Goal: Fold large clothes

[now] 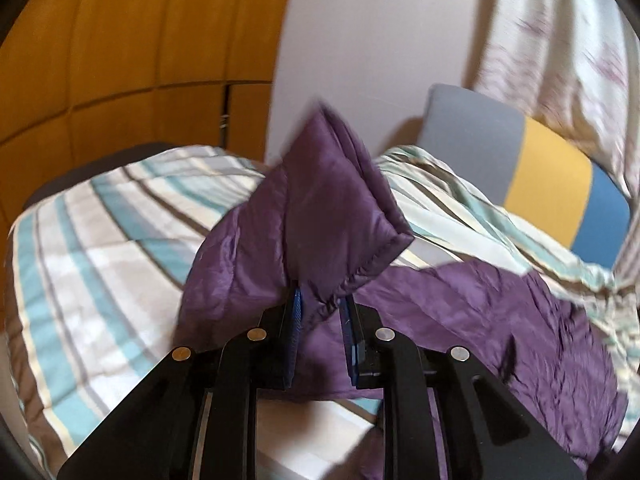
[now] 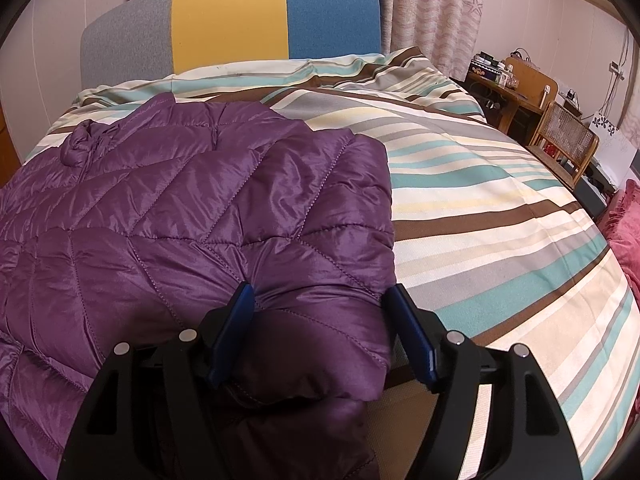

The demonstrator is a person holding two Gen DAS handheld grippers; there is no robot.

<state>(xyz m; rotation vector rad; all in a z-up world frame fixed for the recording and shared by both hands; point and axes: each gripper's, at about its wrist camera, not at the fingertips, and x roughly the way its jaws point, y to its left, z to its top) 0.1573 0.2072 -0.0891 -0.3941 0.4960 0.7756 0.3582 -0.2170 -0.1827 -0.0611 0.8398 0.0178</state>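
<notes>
Purple quilted jacket (image 2: 192, 208): spread on striped duvet (image 2: 500, 216). My left gripper (image 1: 320, 304): clamped on its raised hem corner. My right gripper (image 2: 320, 300): fingers spread, straddling its edge.

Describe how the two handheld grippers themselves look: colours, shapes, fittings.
Both look alike. The left gripper and right gripper each have a matte black body splitting into angular linkage arms with slot cut-outs. Four round silver pivot pins sit across each. The fingers are black, lined with blue pads, ribbed on the left gripper's pad. No cables, labels, sleeves or hands show.
</notes>
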